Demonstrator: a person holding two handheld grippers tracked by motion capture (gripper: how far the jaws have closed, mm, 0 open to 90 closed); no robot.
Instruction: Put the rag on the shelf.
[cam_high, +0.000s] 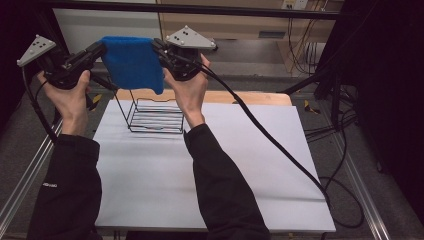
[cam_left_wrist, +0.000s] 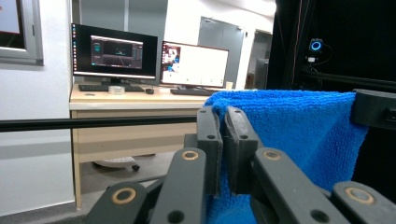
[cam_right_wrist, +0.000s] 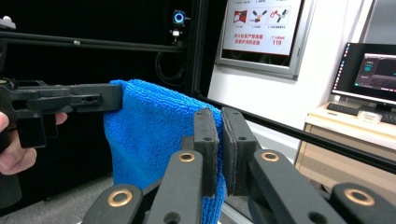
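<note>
Above the white table (cam_high: 225, 165) and its far-edge wire rack (cam_high: 157, 116), your left gripper (cam_high: 100, 50) and right gripper (cam_high: 157, 49) clamped the blue towel's (cam_high: 134, 62) top corners; it stretched crosswise, hanging down.

The blue cloth (cam_high: 133, 61) hides the upper part of the wire rack (cam_high: 156, 116) behind it in the high view, its gripped corners disappear between the jaws of both grippers, its lower edge is cut off in the left gripper view, and the monitor text is too small to read.
</note>
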